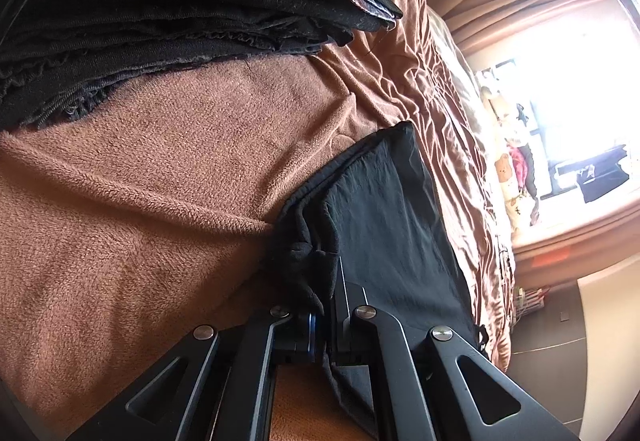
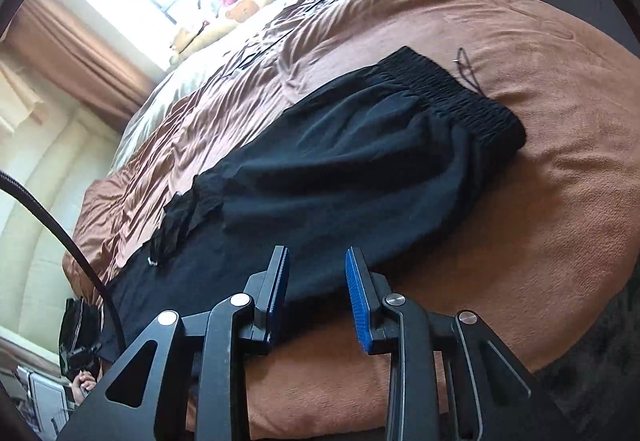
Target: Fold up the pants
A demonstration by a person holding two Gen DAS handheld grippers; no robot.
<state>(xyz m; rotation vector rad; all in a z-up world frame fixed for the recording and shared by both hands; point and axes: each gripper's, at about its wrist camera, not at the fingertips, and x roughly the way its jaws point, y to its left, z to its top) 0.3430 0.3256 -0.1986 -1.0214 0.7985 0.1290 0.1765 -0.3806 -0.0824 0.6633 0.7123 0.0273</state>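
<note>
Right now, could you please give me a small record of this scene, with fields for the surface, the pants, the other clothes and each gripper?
surface: bed with brown blanket
pants: black pants, lying on the blanket, elastic waistband at the far end
other clothes: pile of dark folded clothes on the blanket
left gripper: shut on a bunched edge of the black pants
right gripper: open, nothing between its blue pads, above the near edge of the pants
</note>
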